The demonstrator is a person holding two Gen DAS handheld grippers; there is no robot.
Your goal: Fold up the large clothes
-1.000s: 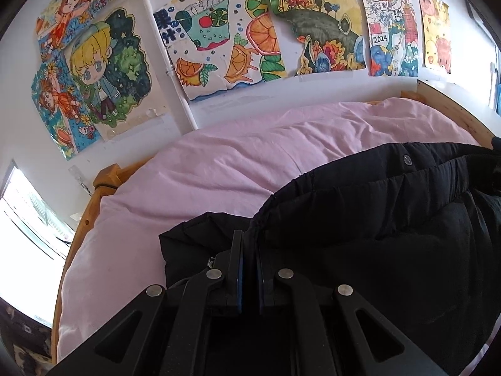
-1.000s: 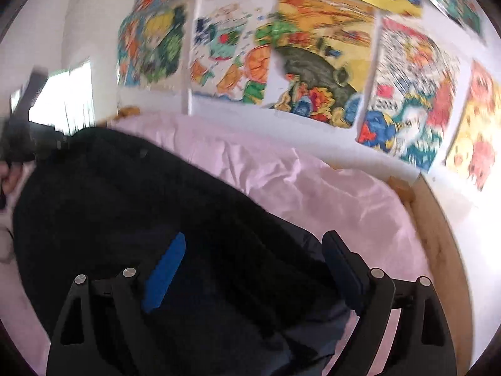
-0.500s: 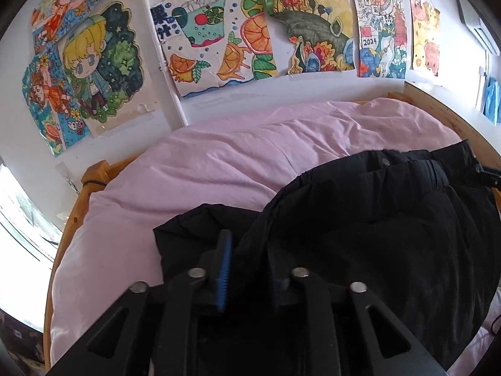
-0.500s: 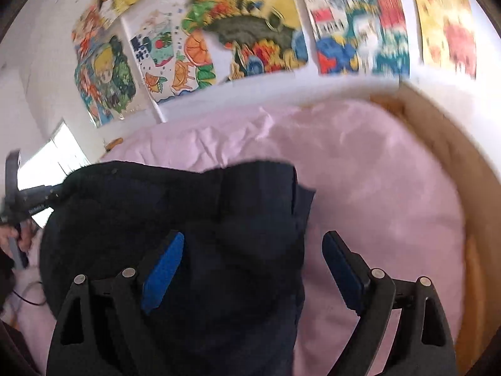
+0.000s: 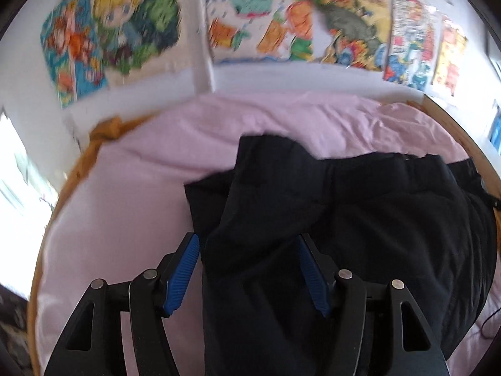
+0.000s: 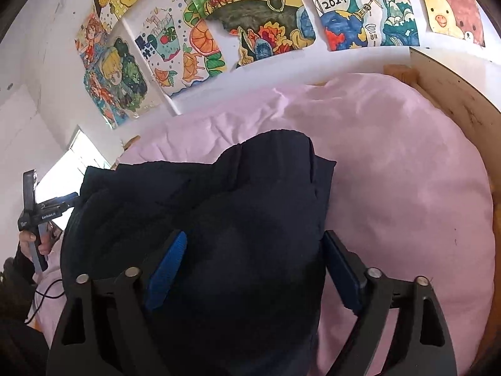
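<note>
White wall (image 6: 56,72), far side: a row of colourful hand-drawn pictures (image 6: 250,22) taped along it. Wooden bed frame (image 6: 454,94) holding a pink duvet (image 6: 407,172), near. Bright daylit window (image 5: 12,194), left.

The bulky black padded jacket (image 5: 360,219) lies on the pink quilted duvet (image 5: 131,206), which covers the wooden-framed bed (image 6: 454,94). Behind the bed, a row of coloured paper drawings (image 6: 250,22) is fixed to the white wall (image 6: 47,62). Jacket fabric lies between the fingers of the left gripper (image 5: 247,272) and of the right gripper (image 6: 253,269). In the right wrist view, the left gripper appears left of the jacket.
</note>
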